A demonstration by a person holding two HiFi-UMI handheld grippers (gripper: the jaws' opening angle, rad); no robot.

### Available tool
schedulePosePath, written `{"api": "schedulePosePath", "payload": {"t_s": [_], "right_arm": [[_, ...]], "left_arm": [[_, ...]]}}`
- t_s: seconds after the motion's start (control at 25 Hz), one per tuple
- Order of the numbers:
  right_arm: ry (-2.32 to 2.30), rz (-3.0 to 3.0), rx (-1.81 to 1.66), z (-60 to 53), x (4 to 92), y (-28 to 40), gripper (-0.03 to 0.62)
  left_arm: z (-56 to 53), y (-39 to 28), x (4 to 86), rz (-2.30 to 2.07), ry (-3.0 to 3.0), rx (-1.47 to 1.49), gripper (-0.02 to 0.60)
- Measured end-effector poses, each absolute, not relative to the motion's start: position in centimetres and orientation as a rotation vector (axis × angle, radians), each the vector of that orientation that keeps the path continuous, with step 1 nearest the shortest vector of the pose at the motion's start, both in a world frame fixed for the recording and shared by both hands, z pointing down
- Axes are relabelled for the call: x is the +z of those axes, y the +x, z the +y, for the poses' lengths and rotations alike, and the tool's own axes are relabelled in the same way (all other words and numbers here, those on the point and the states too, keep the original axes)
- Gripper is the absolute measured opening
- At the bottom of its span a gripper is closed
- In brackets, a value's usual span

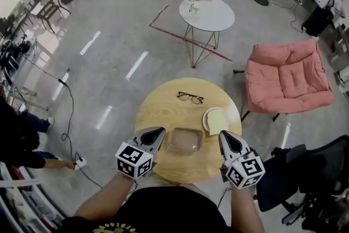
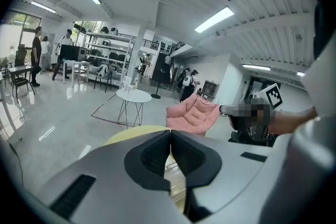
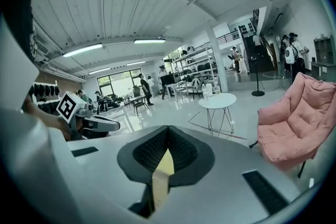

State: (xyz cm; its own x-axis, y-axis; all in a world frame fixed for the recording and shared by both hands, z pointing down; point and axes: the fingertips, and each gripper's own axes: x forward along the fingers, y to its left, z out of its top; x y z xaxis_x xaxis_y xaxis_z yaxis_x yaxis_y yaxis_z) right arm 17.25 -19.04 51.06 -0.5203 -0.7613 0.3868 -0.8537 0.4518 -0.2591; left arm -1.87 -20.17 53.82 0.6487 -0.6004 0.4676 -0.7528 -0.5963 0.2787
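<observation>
A round wooden table (image 1: 158,112) stands right in front of me. On it lie a pair of black glasses (image 1: 190,97), a white plate (image 1: 207,118) carrying a slice of bread (image 1: 217,121), and a clear shallow container (image 1: 185,140) at the near middle. My left gripper (image 1: 157,133) hovers just left of the container, its jaws pressed together and empty. My right gripper (image 1: 225,137) hangs just right of the container, below the plate, also shut on nothing. In the left gripper view the gripper (image 2: 170,135) is shut with the table's edge behind it. The right gripper (image 3: 168,131) is likewise shut.
A pink armchair (image 1: 287,77) stands to the right beyond the table. A white round side table (image 1: 208,15) with bottles is farther back. A black office chair (image 1: 305,174) is at my near right. Cables (image 1: 68,117) run on the floor at left, near a crouching person (image 1: 19,139).
</observation>
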Motion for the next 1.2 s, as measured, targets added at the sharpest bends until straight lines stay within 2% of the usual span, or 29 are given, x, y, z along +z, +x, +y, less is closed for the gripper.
{"api": "schedulePosePath", "payload": {"t_s": [0.88, 0.92, 1.0, 1.12, 1.2], "right_arm": [[1.250, -2.180, 0.958, -19.9, 67.8, 15.1, 0.018], [1.236, -2.167, 0.970, -19.8, 68.5, 15.0, 0.035], [1.212, -2.142, 0.993, -19.5, 69.6, 14.8, 0.074], [1.190, -2.106, 1.032, -18.9, 71.3, 14.8, 0.082], [1.168, -2.085, 1.064, -18.3, 72.4, 14.8, 0.101]], "left_arm": [[-20.9, -2.2, 70.0, -0.848, 2.074, 0.647, 0.020], [-20.7, -2.0, 70.6, -0.831, 2.059, 0.654, 0.020], [-20.2, -1.9, 71.9, -0.803, 2.023, 0.666, 0.038], [-19.6, -1.7, 73.8, -0.778, 1.971, 0.687, 0.088], [-19.2, -1.6, 74.5, -0.764, 1.958, 0.710, 0.100]]}}
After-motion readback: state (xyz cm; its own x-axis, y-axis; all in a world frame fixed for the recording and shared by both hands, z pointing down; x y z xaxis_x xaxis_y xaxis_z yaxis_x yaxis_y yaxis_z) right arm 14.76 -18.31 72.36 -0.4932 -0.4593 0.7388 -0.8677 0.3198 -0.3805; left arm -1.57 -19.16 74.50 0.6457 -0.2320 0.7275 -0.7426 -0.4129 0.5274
